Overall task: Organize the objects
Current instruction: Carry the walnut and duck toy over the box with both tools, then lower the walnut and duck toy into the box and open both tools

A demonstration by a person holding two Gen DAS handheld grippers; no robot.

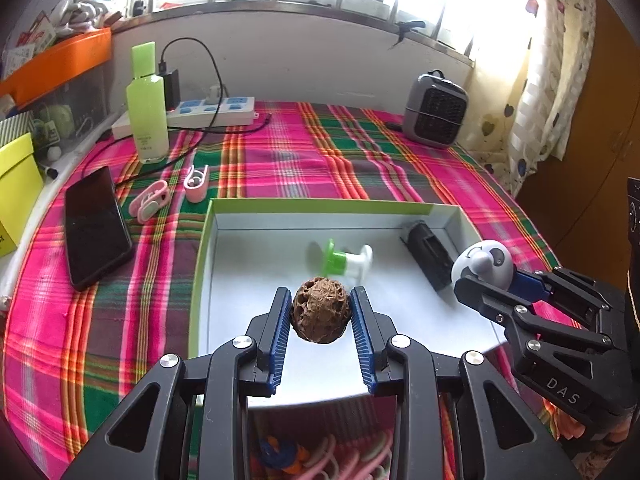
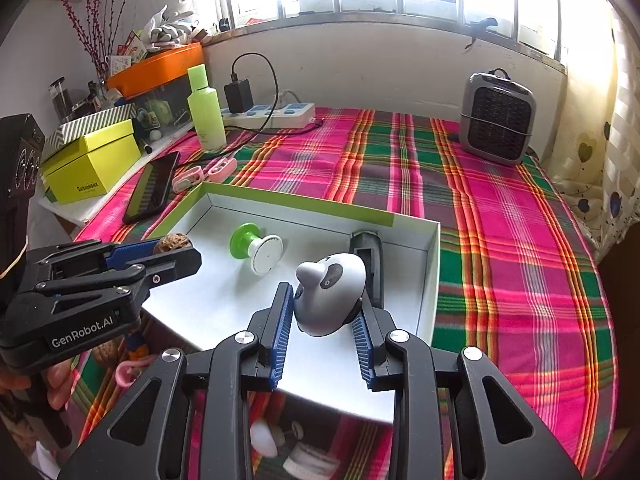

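My left gripper (image 1: 320, 300) is shut on a brown walnut (image 1: 320, 309) and holds it over the near part of the white box (image 1: 320, 208) with a green rim. My right gripper (image 2: 322, 300) is shut on a round grey-white panda-like gadget (image 2: 330, 294) above the box's right side; it also shows in the left wrist view (image 1: 482, 266). Inside the box lie a green-and-white spool-shaped piece (image 1: 346, 260) and a black rectangular device (image 1: 428, 254). The walnut also shows in the right wrist view (image 2: 174, 243), held in the left gripper (image 2: 176, 254).
On the plaid cloth (image 1: 280, 160): a black phone (image 1: 96, 226), two pink clips (image 1: 172, 192), a green bottle (image 1: 146, 108), a power strip (image 1: 212, 110), a grey heater (image 1: 434, 110). A yellow box (image 2: 92, 166) sits at the left. Small items lie under the grippers at the near edge.
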